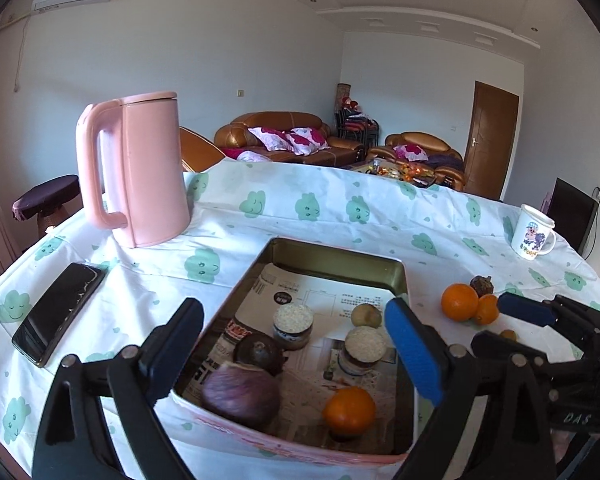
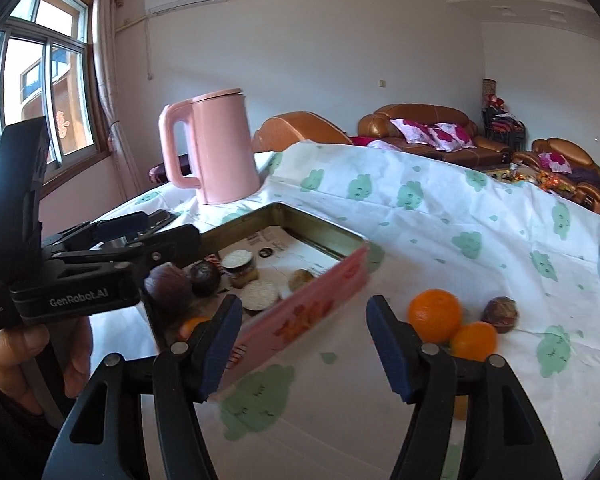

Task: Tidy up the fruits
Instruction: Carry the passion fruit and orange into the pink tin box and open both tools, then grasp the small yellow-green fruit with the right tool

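A metal tin tray (image 1: 340,258) with pink outer walls (image 2: 312,312) sits on the table, lined with newspaper. Inside lie a purple fruit (image 1: 240,398), a dark round fruit (image 1: 258,354), an orange (image 1: 350,410), a brownish fruit (image 1: 366,315) and two lidded jars (image 1: 293,322). Right of the tray lie two oranges (image 2: 434,314), (image 2: 474,340) and a dark fruit (image 2: 500,314). My left gripper (image 1: 296,354) is open and empty above the tray's near end. My right gripper (image 2: 304,350) is open and empty, between the tray wall and the oranges; it also shows in the left wrist view (image 1: 500,326).
A pink kettle (image 1: 140,172) stands at the back left, a black phone (image 1: 58,312) lies left of the tray, and a printed white mug (image 1: 534,236) stands at the far right. The cloud-patterned cloth (image 2: 440,208) covers the table. Sofas stand beyond it.
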Motion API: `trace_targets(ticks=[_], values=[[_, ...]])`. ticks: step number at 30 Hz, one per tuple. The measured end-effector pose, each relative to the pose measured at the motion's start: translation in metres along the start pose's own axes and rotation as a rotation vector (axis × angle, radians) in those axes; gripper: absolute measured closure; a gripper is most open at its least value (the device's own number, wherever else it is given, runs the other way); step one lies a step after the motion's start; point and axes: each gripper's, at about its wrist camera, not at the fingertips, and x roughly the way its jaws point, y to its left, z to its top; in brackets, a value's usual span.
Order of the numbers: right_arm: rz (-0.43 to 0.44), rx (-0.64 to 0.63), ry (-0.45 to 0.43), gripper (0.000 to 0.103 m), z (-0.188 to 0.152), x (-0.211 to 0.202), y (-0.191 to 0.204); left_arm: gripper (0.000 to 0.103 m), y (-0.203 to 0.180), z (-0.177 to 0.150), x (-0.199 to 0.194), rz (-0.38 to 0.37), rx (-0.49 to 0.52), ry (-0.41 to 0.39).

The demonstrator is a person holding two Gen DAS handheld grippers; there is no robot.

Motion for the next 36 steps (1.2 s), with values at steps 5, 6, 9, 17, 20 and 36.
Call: trace_targets(ticks=[5,6,9,17,20,36], values=[[-0.137,0.067,0.048,0.037,-0.018,-0.014,-0.058,0.009,-0.029,-0.003,0.002,-0.051,0.039,0.017],[-0.145,0.073,0.054,0.037,-0.021,-0.016,-0.063,0.009,-0.035,-0.003,0.003,-0.059,0.049,0.02],[-0.157,0.077,0.09,0.037,-0.025,-0.013,-0.069,0.009,-0.053,-0.004,0.005,-0.075,0.079,0.03],[-0.116,0.036,0.182,0.048,-0.029,0.008,-0.056,0.009,-0.082,-0.007,0.012,-0.096,0.147,0.05],[-0.115,0.039,0.217,0.051,-0.03,0.015,-0.061,0.009,-0.088,-0.006,0.016,-0.1,0.164,0.057],[-0.262,0.12,0.12,0.073,-0.003,0.003,-0.102,0.016,-0.145,0.005,0.058,-0.164,0.236,0.13]])
